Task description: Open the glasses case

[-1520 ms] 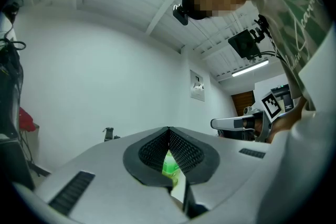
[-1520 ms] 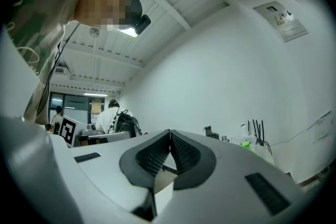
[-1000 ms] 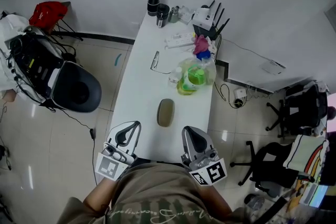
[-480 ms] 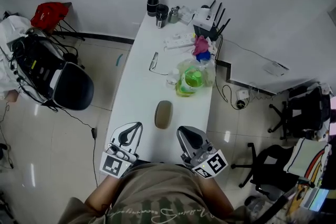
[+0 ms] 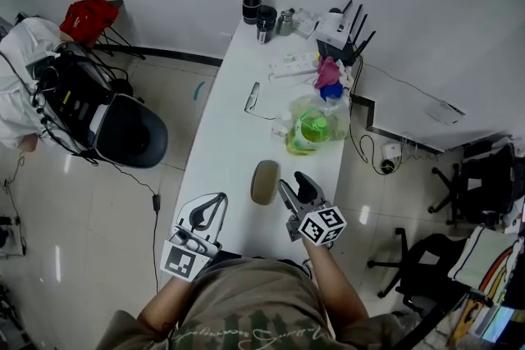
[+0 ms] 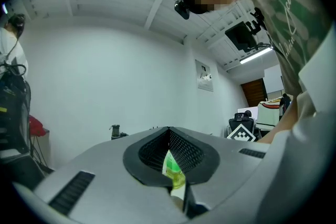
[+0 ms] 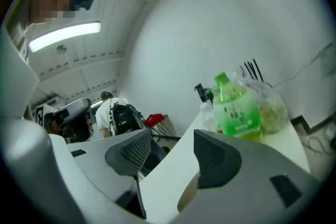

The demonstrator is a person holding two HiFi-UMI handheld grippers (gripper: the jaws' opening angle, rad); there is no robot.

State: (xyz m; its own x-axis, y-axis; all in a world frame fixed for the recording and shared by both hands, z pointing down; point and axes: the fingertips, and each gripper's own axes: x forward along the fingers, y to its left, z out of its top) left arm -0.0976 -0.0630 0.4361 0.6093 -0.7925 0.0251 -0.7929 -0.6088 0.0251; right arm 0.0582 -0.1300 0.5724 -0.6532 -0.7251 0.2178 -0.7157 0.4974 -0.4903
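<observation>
Right gripper (image 5: 292,182) advanced beside glasses case (image 5: 264,181), jaws opening

Olive-khaki short-sleeved T-shirt (image 5: 246,307), darker camouflage blotches, pale cursive lettering across front; black head-mounted camera (image 6: 182,6).

The table (image 5: 221,160) is free on the left of the glasses case (image 5: 263,181) and on its near side. Behind the case, a green bottle (image 5: 312,127) in a bag (image 5: 328,112) and a pair of glasses (image 5: 252,97) leave only a narrow passage between them.
</observation>
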